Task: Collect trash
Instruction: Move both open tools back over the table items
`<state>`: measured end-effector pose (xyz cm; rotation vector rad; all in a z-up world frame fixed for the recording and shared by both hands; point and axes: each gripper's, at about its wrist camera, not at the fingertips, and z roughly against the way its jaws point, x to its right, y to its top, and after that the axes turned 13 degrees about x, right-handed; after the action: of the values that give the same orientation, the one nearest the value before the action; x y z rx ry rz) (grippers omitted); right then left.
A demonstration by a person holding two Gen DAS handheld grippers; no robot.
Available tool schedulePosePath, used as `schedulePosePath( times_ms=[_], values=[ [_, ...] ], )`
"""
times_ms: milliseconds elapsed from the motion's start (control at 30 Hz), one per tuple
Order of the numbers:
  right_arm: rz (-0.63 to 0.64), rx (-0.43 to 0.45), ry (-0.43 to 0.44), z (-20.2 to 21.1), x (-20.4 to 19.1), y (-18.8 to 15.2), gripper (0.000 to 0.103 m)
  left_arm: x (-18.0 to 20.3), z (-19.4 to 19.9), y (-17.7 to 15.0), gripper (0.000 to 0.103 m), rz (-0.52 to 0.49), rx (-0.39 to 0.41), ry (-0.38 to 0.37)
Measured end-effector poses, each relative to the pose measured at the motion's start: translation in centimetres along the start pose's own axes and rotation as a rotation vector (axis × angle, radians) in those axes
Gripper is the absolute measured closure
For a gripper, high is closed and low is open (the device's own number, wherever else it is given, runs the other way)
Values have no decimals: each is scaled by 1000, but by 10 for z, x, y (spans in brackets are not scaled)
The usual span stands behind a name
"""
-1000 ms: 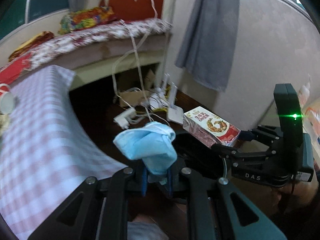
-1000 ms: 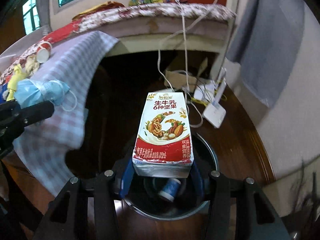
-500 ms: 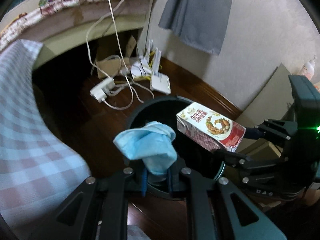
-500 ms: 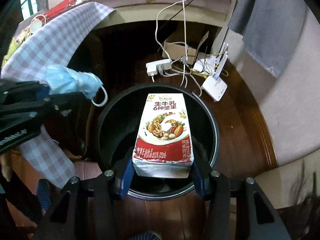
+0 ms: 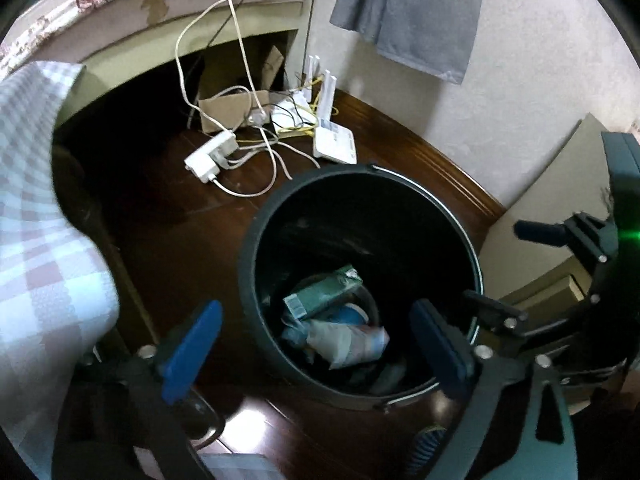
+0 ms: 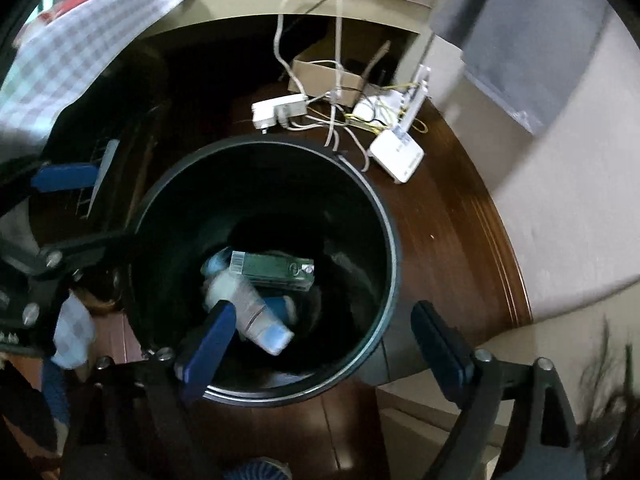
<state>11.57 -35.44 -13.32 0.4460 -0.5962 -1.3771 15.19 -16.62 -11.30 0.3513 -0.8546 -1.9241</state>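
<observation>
A black round trash bin stands on the dark wood floor; it also shows in the right wrist view. Inside lie the milk carton on its side, a pale crumpled wrapper and other trash. In the right wrist view the carton lies beside a pale bottle. My left gripper is open and empty over the bin's near rim. My right gripper is open and empty above the bin. The blue mask is not clearly visible.
A white power strip, cables, a white router and a cardboard box lie on the floor behind the bin. A checked tablecloth hangs at left. A grey cloth hangs on the wall.
Both grippers opened over the bin. The blue mask left the left gripper and the milk carton left the right gripper; the carton now lies inside the bin.
</observation>
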Motion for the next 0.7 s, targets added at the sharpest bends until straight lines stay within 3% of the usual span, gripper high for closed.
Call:
schedulePosePath(
  times_ms=[500, 700],
  values=[
    [41, 18, -35, 15, -2, 2, 0, -1, 15, 5, 3, -12, 37, 27],
    [14, 70, -55, 37, 7, 16, 0, 6, 35, 14, 3, -19, 83, 20]
  ],
)
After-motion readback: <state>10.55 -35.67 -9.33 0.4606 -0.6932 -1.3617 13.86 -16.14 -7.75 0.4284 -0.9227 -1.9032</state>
